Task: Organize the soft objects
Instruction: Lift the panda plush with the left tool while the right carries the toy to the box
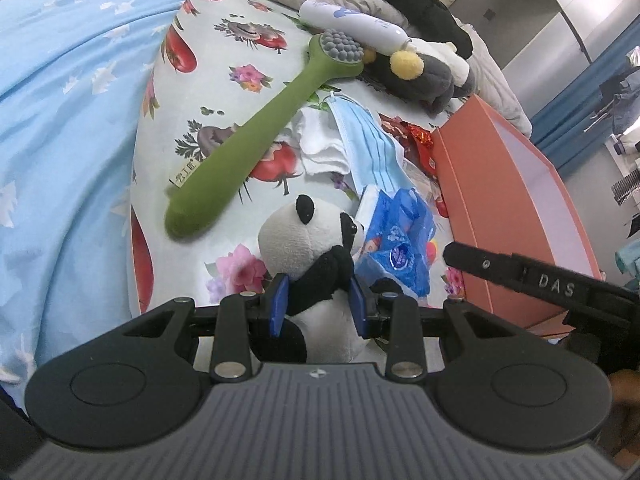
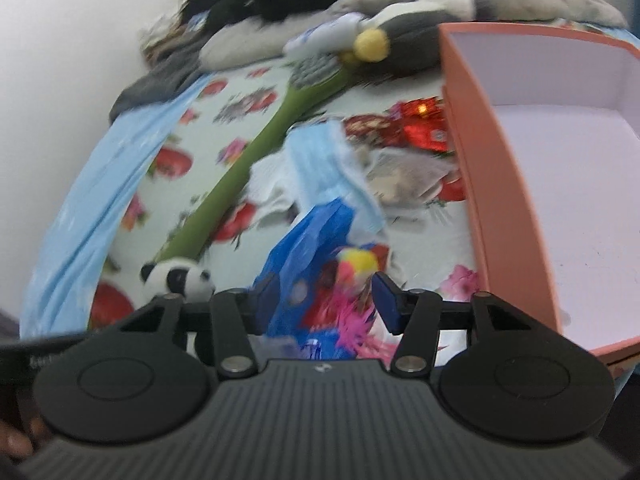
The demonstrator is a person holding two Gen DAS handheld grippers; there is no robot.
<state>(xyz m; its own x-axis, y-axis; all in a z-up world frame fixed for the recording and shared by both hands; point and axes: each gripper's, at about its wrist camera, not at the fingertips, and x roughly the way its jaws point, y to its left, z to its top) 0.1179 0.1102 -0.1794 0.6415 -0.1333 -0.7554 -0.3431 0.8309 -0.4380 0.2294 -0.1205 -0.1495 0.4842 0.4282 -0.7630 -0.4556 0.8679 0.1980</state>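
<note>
My left gripper (image 1: 318,304) pinches one panda plush (image 1: 308,240); right gripper (image 2: 326,300) spread around one blue tissue pack (image 2: 308,240), one orange box (image 2: 504,184) beside.

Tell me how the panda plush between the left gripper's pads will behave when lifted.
The panda plush is probably light and squashy: the left gripper has its blue pads pressed into its dark arms. Its head stands well above the pads, so it may flop or tilt. The fuzzy fabric should resist slipping.
</note>
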